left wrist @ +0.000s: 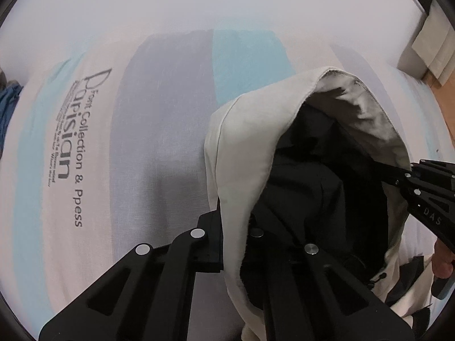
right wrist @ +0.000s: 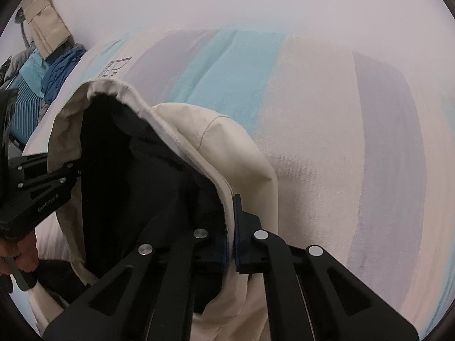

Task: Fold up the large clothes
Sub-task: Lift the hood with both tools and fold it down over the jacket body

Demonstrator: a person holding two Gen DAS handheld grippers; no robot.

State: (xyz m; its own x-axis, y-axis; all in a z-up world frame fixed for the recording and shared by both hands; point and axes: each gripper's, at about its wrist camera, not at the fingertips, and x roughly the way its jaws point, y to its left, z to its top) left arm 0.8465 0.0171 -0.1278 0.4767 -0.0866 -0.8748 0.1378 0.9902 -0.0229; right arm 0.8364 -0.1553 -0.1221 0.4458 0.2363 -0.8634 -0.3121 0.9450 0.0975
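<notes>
garment: a cream jacket (left wrist: 241,147) with a black lining (left wrist: 307,176), hood end raised over the bed (left wrist: 159,130), the rest trailing low toward me.
left hand-held gripper (left wrist: 231,244): i have it clamped on the cream edge of the hood opening, cloth pinched between the pads.
right hand-held gripper (right wrist: 231,244): jaws together on the opposite edge, the cream hem caught in the narrow slot.
step in hand: i judge this is the lift and spread before the first fold.
doing it well: i'd keep both grips level and draw the edges apart evenly, so the lining doesn't bunch inside.
materials: shell looks like matte woven cotton with stitched seams; lining is smooth and dark.
bed cover (right wrist: 327,130): soft cloth in broad pink, grey and turquoise stripes with printed lettering (left wrist: 76,153).
</notes>
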